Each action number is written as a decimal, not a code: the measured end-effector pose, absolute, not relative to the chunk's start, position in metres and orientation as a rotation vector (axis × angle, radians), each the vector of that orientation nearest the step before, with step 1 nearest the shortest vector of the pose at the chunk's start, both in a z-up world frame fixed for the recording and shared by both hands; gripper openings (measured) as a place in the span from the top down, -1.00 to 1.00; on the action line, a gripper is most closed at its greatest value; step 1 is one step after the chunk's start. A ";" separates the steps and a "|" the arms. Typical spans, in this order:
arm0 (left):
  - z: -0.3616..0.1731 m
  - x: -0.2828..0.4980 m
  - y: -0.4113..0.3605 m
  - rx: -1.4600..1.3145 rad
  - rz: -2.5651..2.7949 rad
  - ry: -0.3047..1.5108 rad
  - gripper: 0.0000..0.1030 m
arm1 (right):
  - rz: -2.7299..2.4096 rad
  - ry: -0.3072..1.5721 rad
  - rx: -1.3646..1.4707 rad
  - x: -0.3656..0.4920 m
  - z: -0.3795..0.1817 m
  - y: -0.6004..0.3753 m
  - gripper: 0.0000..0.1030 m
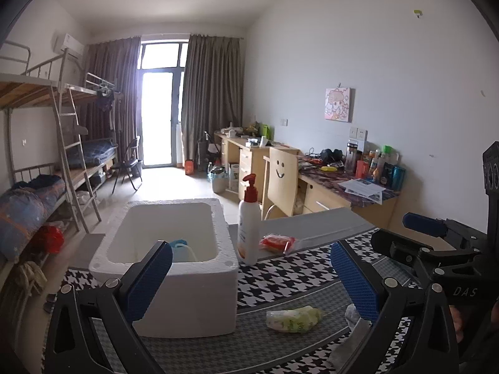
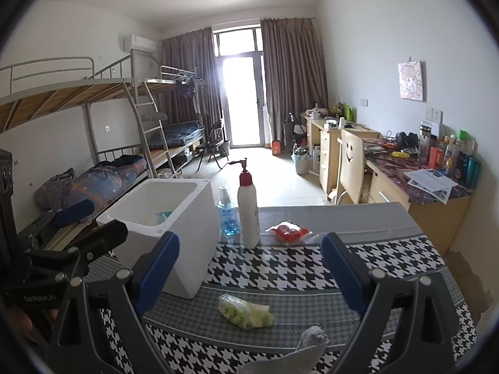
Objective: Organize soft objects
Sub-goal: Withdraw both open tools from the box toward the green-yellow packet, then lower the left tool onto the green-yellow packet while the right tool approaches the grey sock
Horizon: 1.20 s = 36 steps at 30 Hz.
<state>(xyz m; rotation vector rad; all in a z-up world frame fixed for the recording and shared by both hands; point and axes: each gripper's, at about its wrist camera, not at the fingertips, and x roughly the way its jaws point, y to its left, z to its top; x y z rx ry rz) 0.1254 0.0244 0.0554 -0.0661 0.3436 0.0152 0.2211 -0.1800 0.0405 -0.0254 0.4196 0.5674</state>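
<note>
Both the left gripper (image 1: 249, 275) and right gripper (image 2: 251, 268) gape empty; green packet (image 2: 246, 311) lies crosswise

My left gripper (image 1: 251, 280) is held level, its two blue-padded fingers (image 1: 149, 277) spread wide apart with nothing between them. My right gripper (image 2: 251, 268) beside it matches: fingers (image 2: 343, 268) wide apart, gripping nothing.

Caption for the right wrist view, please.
Open right gripper hovers over green packet on houndstooth table, foam box at left.
</note>
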 end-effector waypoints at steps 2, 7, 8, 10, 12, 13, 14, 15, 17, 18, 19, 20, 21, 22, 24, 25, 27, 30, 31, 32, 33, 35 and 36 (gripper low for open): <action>0.055 0.127 0.024 -0.067 0.013 0.344 -0.98 | 0.559 0.421 -0.022 0.221 0.039 -0.184 -0.84; 0.052 0.128 0.021 -0.068 -0.001 0.347 -0.98 | 0.546 0.422 -0.011 0.220 0.036 -0.192 -0.84; 0.051 0.128 0.020 -0.067 -0.004 0.348 -0.98 | 0.544 0.423 -0.007 0.220 0.035 -0.193 -0.84; 0.050 0.128 0.018 -0.064 -0.010 0.349 -0.98 | 0.536 0.425 -0.002 0.219 0.033 -0.196 -0.84; 0.048 0.129 0.017 -0.065 -0.015 0.352 -0.98 | 0.527 0.426 0.001 0.219 0.032 -0.198 -0.84; 0.047 0.129 0.016 -0.067 -0.016 0.354 -0.98 | 0.525 0.427 0.002 0.218 0.030 -0.199 -0.84; 0.046 0.130 0.016 -0.069 -0.018 0.357 -0.98 | 0.521 0.428 0.003 0.218 0.029 -0.201 -0.84; 0.045 0.130 0.015 -0.068 -0.019 0.359 -0.98 | 0.519 0.429 0.004 0.218 0.029 -0.201 -0.84; 0.043 0.131 0.013 -0.067 -0.026 0.364 -0.98 | 0.514 0.430 0.001 0.217 0.027 -0.203 -0.84; 0.042 0.131 0.012 -0.066 -0.029 0.364 -0.98 | 0.511 0.433 0.002 0.217 0.025 -0.204 -0.84; 0.041 0.131 0.011 -0.065 -0.031 0.365 -0.98 | 0.509 0.434 0.002 0.217 0.024 -0.205 -0.84; 0.040 0.131 0.011 -0.064 -0.033 0.364 -0.98 | 0.507 0.436 0.004 0.217 0.023 -0.206 -0.84; 0.039 0.132 0.010 -0.062 -0.035 0.364 -0.98 | 0.505 0.437 0.005 0.217 0.023 -0.208 -0.84; 0.038 0.132 0.009 -0.061 -0.035 0.366 -0.98 | 0.503 0.438 0.008 0.217 0.022 -0.209 -0.84; 0.036 0.133 0.008 -0.061 -0.039 0.371 -0.98 | 0.500 0.440 0.008 0.217 0.020 -0.211 -0.84; 0.036 0.134 0.008 -0.061 -0.041 0.373 -0.98 | 0.498 0.440 0.004 0.216 0.019 -0.212 -0.84; 0.033 0.135 0.006 -0.064 -0.046 0.377 -0.98 | 0.490 0.440 0.002 0.216 0.017 -0.214 -0.84; 0.030 0.136 0.003 -0.065 -0.054 0.384 -0.98 | 0.488 0.447 0.001 0.215 0.013 -0.215 -0.84; 0.029 0.137 0.002 -0.063 -0.056 0.385 -0.98 | 0.485 0.450 0.002 0.215 0.012 -0.216 -0.84; 0.028 0.137 0.000 -0.060 -0.060 0.388 -0.98 | 0.483 0.452 0.002 0.215 0.011 -0.217 -0.84; 0.027 0.138 -0.001 -0.057 -0.064 0.392 -0.98 | 0.481 0.453 0.002 0.215 0.010 -0.217 -0.84; 0.024 0.139 -0.002 -0.057 -0.066 0.399 -0.98 | 0.478 0.455 0.002 0.215 0.008 -0.219 -0.84; 0.023 0.140 -0.002 -0.060 -0.065 0.404 -0.98 | 0.475 0.458 0.004 0.216 0.007 -0.220 -0.84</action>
